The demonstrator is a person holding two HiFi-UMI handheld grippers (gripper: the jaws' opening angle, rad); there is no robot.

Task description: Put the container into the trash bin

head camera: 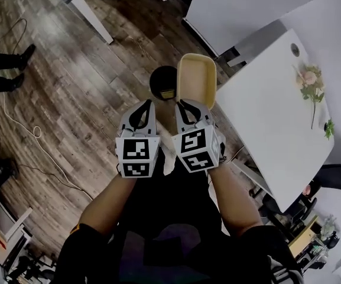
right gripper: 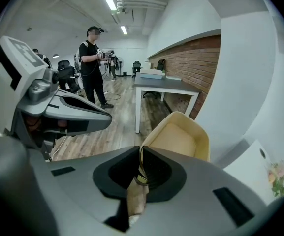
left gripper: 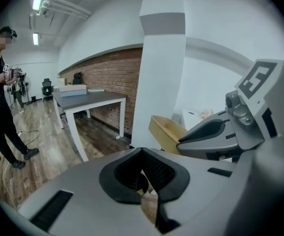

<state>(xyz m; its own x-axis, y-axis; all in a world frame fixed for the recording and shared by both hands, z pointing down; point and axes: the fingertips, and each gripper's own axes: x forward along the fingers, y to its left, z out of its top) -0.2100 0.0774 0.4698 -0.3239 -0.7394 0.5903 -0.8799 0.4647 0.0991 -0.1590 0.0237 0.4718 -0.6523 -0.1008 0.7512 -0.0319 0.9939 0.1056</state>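
Side by side, just apart, are the left gripper (head camera: 148, 102) and the right gripper (head camera: 182, 103). The left jaws are closed together on nothing. The right jaws are clamped on the near rim of the beige, shallow, rounded-rectangular container (head camera: 197, 78). It is held above the brown wooden floor (head camera: 70, 70), between the black round trash bin (head camera: 161, 78) and the white tabletop's (head camera: 265, 111) left edge.
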